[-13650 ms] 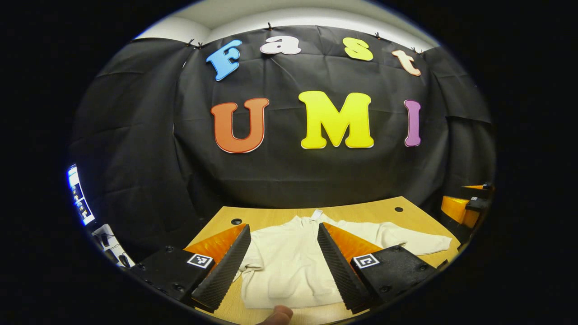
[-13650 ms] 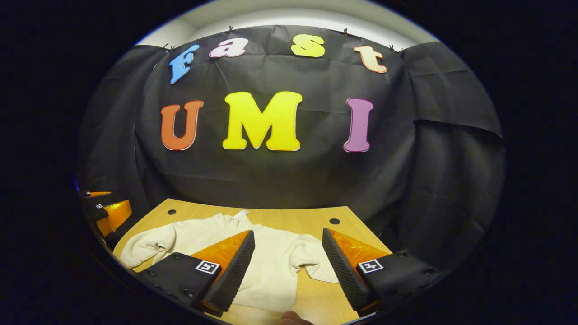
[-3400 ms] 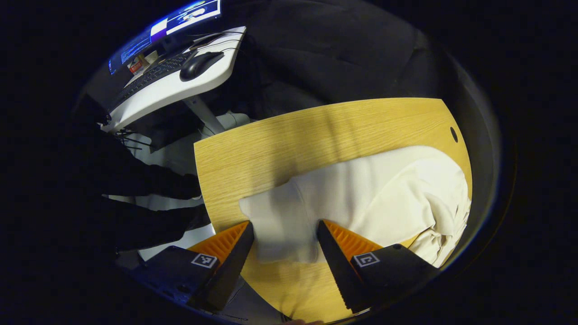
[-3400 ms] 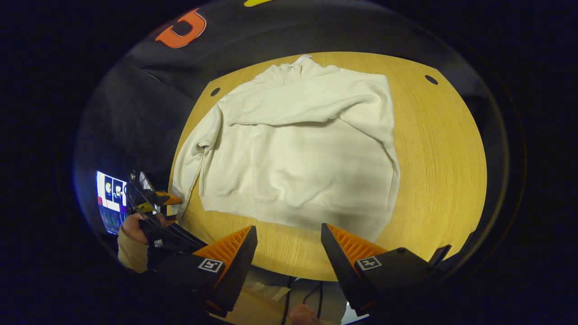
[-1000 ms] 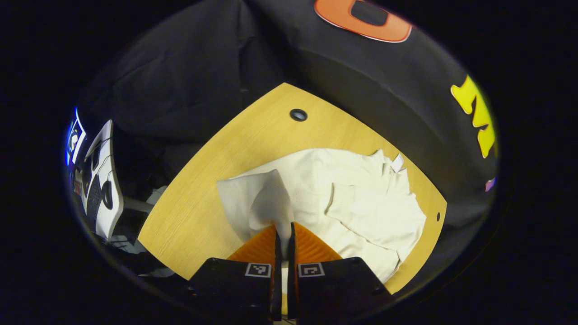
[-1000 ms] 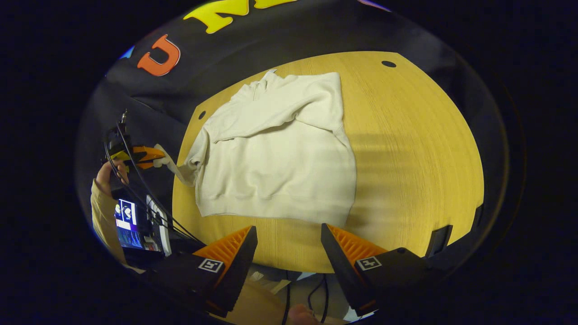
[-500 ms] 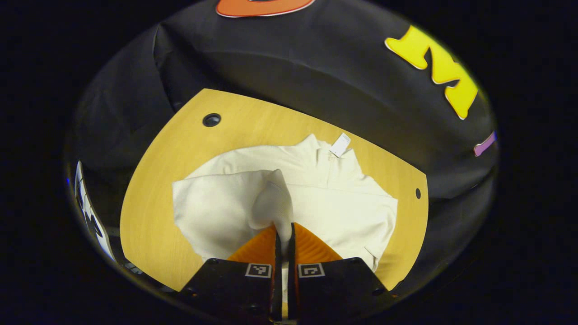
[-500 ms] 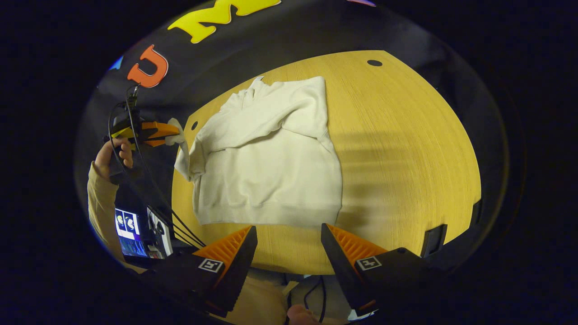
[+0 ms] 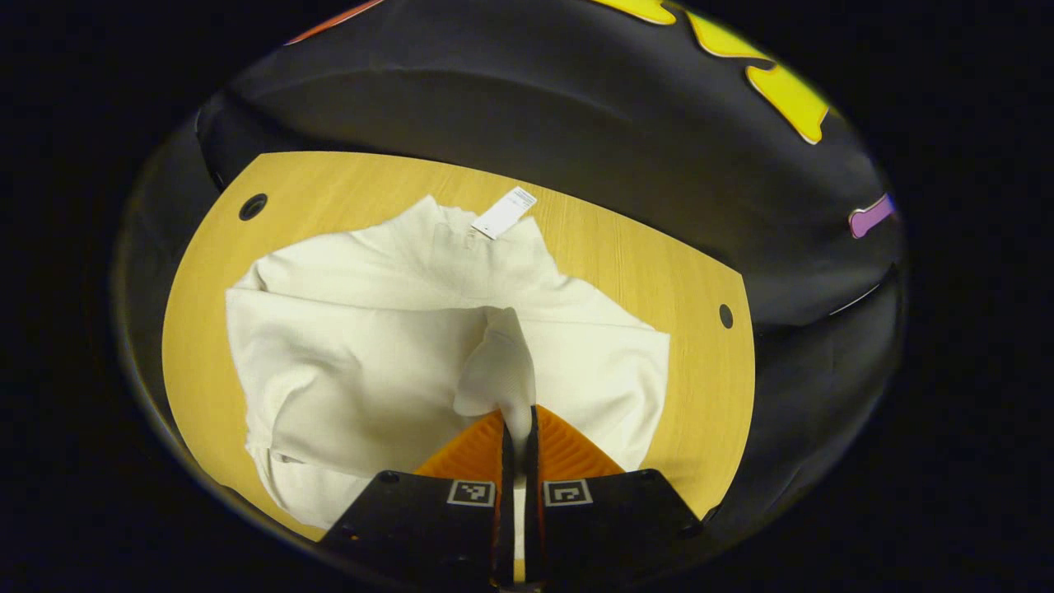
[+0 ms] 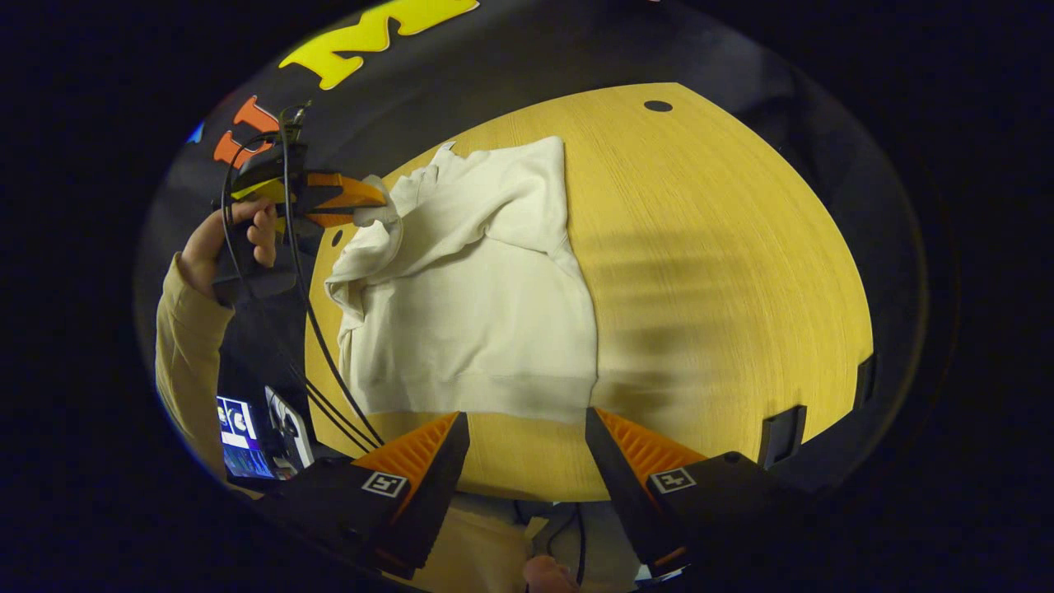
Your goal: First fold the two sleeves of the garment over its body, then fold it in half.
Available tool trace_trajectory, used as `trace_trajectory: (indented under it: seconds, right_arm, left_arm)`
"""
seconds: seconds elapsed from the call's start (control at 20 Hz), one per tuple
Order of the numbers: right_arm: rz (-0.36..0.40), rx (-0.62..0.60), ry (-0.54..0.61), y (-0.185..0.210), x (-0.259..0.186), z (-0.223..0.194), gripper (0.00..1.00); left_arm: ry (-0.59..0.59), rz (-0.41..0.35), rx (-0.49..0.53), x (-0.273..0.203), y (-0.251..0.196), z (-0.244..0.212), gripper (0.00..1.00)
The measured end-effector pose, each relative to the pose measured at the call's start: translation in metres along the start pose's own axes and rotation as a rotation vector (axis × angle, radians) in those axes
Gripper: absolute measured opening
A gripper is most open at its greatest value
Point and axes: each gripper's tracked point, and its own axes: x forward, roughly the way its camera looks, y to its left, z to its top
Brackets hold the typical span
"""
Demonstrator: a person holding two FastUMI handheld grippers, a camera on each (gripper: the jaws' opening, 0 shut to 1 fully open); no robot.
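A cream sweatshirt (image 10: 478,296) lies flat on the wooden table (image 10: 725,247), collar toward the wall. One sleeve (image 10: 494,193) lies folded across its chest. My left gripper (image 9: 517,413) is shut on the cuff of the other sleeve (image 9: 498,371) and holds it lifted above the body (image 9: 354,362). In the right gripper view that left gripper (image 10: 342,199), held by a hand (image 10: 222,239), hangs over the shoulder at the garment's left side, the sleeve (image 10: 362,247) draping down from it. My right gripper (image 10: 527,428) stands open above the hem, holding nothing.
Bare table stretches to the right of the garment. Cable holes (image 9: 253,206) (image 9: 725,315) mark the far corners. A black clamp (image 10: 782,432) sits on the near right edge. A lit screen (image 10: 239,436) and cables (image 10: 321,354) lie beyond the table's left side.
My left gripper has carried the held sleeve up and inward, from beyond the table's left edge to over the garment. The right gripper stays open and has barely shifted.
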Motion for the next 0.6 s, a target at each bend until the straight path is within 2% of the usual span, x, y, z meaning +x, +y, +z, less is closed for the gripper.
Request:
trace_trajectory:
  seconds: [0.2, 0.45, 0.5, 0.6]
  right_arm:
    - [-0.007, 0.001, 0.007, -0.015, -0.002, 0.003, 0.89]
    - [0.002, 0.021, 0.025, -0.028, 0.002, 0.005, 0.91]
    - [0.002, 0.017, 0.025, -0.031, 0.002, 0.005, 0.89]
    - [-0.004, 0.013, 0.027, -0.037, 0.0, 0.006, 0.89]
  left_arm:
    - [0.025, -0.047, 0.036, 0.02, -0.046, -0.007, 0.07]
    - [0.053, -0.036, 0.078, 0.04, -0.085, -0.019, 0.08]
    - [0.062, -0.031, 0.078, 0.049, -0.075, -0.016, 0.08]
    - [0.079, -0.02, 0.069, 0.049, -0.081, -0.023, 0.08]
